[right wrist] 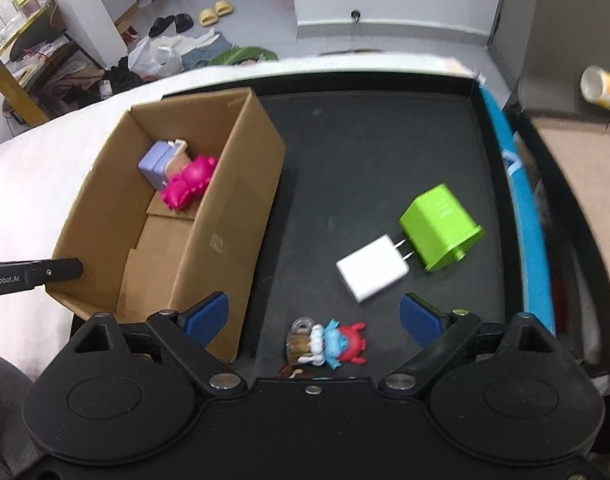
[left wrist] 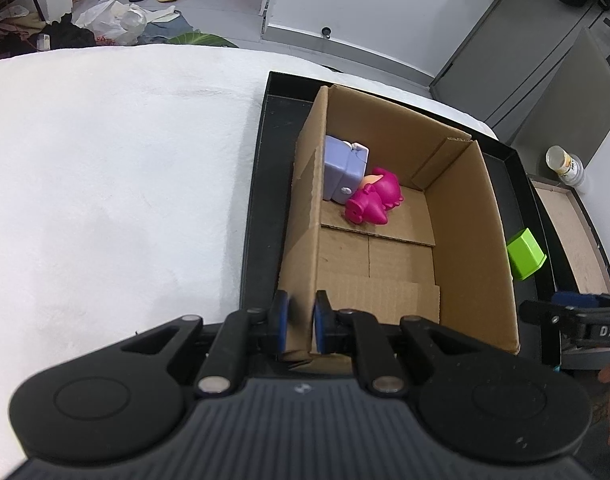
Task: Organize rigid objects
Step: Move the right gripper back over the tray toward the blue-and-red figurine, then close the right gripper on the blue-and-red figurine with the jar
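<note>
A cardboard box (left wrist: 469, 240) (right wrist: 233, 196) stands in a black tray (left wrist: 257, 184) (right wrist: 369, 160). In the box lie a lilac toy (left wrist: 345, 172) (right wrist: 157, 164) and a magenta pig toy (left wrist: 371, 198) (right wrist: 189, 188). My left gripper (left wrist: 301, 322) is shut on the box's near left wall. My right gripper (right wrist: 313, 316) is open and empty above the tray. On the tray lie a white charger (right wrist: 371, 268), a green block (right wrist: 441, 226) (left wrist: 525, 254) and a small red, blue and white figure (right wrist: 329, 344) between my fingers.
The tray sits on a white cloth-covered table (left wrist: 117, 184). A bottle (right wrist: 603, 88) (left wrist: 565, 164) lies off the table to the right. Bags and slippers lie on the floor (right wrist: 177, 36) beyond. My left gripper's finger (right wrist: 33, 272) shows at the right wrist view's left edge.
</note>
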Motion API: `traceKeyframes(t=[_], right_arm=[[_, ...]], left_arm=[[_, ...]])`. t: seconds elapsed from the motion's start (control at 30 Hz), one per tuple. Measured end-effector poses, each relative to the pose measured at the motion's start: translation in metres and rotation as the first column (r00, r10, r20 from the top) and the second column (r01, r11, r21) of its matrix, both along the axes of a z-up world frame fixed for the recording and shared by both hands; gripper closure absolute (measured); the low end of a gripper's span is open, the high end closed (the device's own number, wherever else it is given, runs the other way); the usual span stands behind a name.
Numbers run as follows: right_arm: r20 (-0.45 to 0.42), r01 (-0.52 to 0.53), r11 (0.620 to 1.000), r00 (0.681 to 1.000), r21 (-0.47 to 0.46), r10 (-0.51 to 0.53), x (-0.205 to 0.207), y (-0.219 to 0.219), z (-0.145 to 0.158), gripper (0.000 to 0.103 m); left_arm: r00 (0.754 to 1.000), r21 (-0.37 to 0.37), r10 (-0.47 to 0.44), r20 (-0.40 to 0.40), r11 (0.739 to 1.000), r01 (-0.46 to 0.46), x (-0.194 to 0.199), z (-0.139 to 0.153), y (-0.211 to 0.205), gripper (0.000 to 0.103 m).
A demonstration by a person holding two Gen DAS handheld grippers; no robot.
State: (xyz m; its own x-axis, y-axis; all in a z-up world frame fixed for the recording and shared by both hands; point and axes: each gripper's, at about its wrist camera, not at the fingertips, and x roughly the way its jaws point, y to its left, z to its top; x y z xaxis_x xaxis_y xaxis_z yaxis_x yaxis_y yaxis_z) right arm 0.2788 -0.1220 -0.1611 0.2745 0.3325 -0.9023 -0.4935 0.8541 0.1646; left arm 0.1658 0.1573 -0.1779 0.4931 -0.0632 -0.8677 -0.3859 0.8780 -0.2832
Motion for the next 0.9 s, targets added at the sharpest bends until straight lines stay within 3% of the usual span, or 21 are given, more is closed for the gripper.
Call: traceKeyframes(t=[0.5, 0.9], right_arm=[[-0.107, -0.005, 1.000, 0.994, -0.027, 0.002, 0.005, -0.005, -0.037, 0.015], [-0.080, -0.025, 0.992, 0.997, -0.127, 0.015, 0.005, 0.008, -0.055, 0.022]], left_arm=[[1.000, -0.002, 0.004, -0.002, 1.000, -0.004, 0.001, 0.001, 0.000, 0.091], [1.000, -0.007, 0.008, -0.005, 1.000, -0.008, 0.001, 0.000, 0.000, 0.091]])
